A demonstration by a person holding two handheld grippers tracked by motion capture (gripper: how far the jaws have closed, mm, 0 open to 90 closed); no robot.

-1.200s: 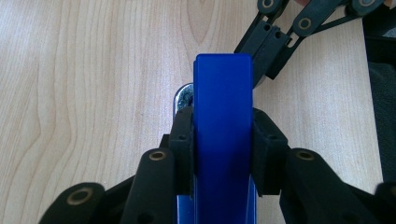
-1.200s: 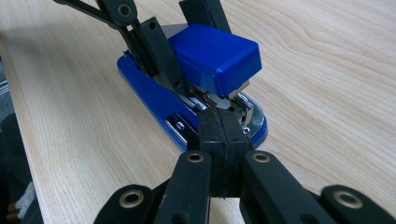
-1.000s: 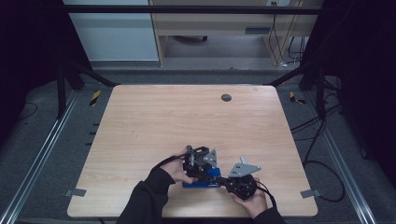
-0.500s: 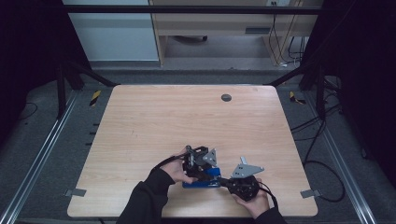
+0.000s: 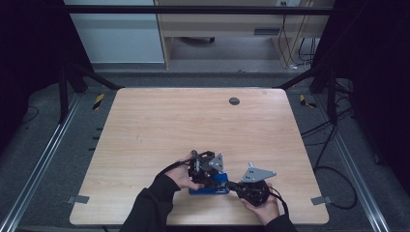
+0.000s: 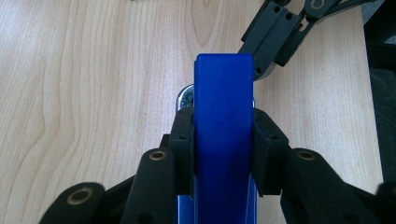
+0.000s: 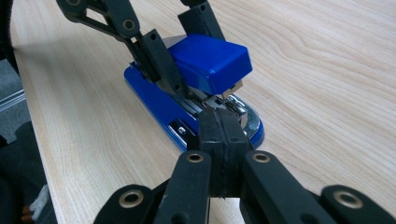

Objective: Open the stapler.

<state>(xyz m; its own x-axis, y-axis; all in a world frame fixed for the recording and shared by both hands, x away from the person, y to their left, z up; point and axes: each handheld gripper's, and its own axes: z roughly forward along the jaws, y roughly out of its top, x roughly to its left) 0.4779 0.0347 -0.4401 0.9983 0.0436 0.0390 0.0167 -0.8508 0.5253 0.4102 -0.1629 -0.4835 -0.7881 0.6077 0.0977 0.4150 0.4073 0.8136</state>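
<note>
A blue stapler (image 5: 209, 188) lies on the wooden table (image 5: 169, 121) near its front edge. My left gripper (image 5: 214, 178) comes down over it and is shut on the stapler's blue top arm (image 6: 223, 93), one pad pressing each side. In the right gripper view the left gripper's fingers (image 7: 159, 58) flank that top arm (image 7: 208, 58), which stands lifted above the blue base (image 7: 154, 105). My right gripper (image 7: 219, 123) is shut, jaws pressed together with nothing visible between them. Its tips sit at the stapler's front, by the metal mouth. The left gripper view shows the right gripper (image 6: 258, 70) touching the stapler's far end.
A small dark round grommet (image 5: 234, 101) sits in the table's far middle. Metal rails (image 5: 43, 159) run along both sides of the table. Cables (image 5: 333, 169) lie on the floor at the right. Bare tabletop stretches beyond the stapler.
</note>
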